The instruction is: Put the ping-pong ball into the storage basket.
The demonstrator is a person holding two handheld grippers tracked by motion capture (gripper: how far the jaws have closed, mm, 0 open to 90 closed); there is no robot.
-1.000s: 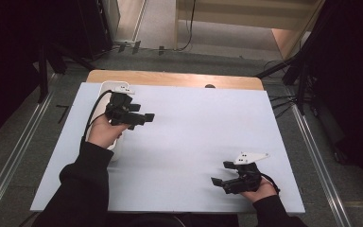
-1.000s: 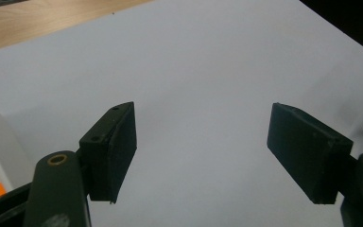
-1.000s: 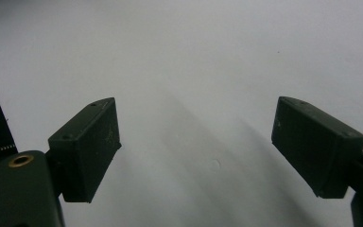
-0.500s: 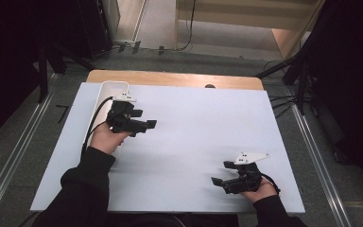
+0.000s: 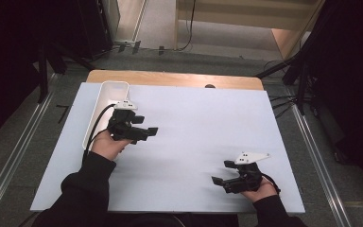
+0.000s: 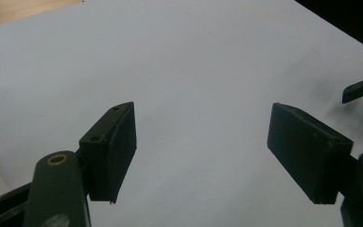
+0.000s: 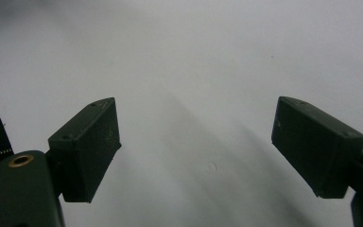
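Observation:
My left gripper (image 5: 147, 126) hovers over the left half of the white table top (image 5: 203, 123), just right of a long white tray (image 5: 105, 87), and points right. In the left gripper view its jaws (image 6: 203, 113) stand open with only bare white surface between them. Near the front right corner my right gripper (image 5: 221, 172) points left with a grey three-cornered plate (image 5: 251, 156) on top. Its jaws (image 7: 196, 106) are open too, with nothing between them. The tip of the right gripper (image 6: 361, 87) shows far off in the left gripper view.
A wooden strip (image 5: 170, 79) runs along the table's far edge. The tray lies lengthwise along the left side. A black cable (image 5: 97, 125) trails from the left gripper across the tray. Dark stands and rails flank the table on the floor.
The left hand has drawn back toward the person and slightly right, uncovering more of the tray. The right hand has kept still. Both jaw gaps look unchanged.

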